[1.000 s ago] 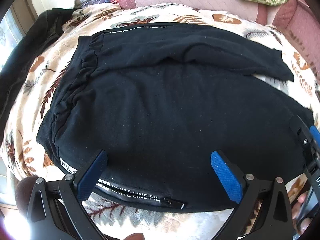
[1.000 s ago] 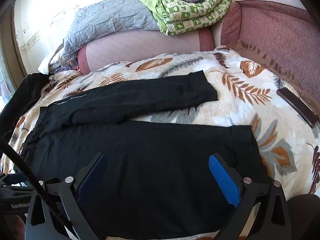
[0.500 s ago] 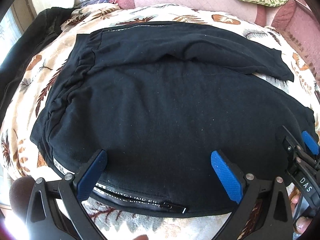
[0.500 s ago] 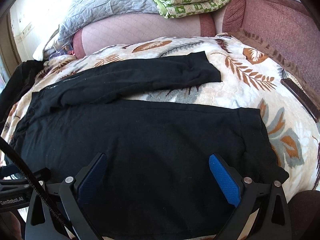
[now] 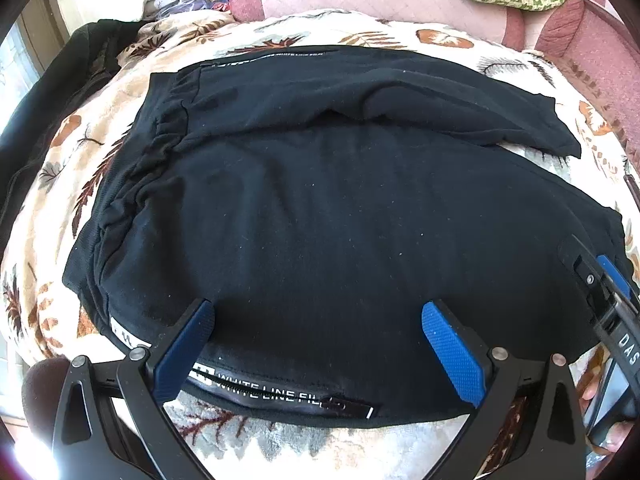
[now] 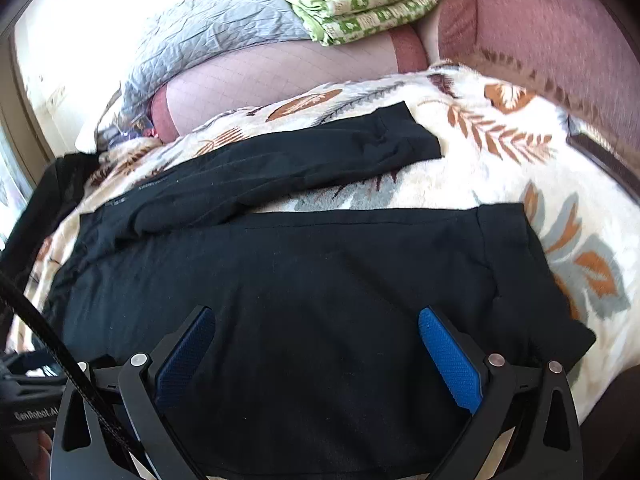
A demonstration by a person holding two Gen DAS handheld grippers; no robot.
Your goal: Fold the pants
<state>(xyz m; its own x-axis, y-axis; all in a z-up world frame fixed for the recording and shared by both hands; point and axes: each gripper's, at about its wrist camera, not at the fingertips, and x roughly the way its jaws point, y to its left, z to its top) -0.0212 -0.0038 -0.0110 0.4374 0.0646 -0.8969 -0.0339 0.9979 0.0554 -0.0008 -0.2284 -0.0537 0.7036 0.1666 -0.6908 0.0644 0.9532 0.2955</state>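
Well, pants (image 5: 320,220) lie under both spread jaws (flat).

I am working in a home, in a living or sleeping room: a plush leaf-print blanket (image 6: 500,168) covers a sofa or daybed with pink quilted bolsters (image 6: 280,80). A folded green patterned blanket (image 6: 360,4) and a grey quilt (image 6: 208,36) are piled on top of them.
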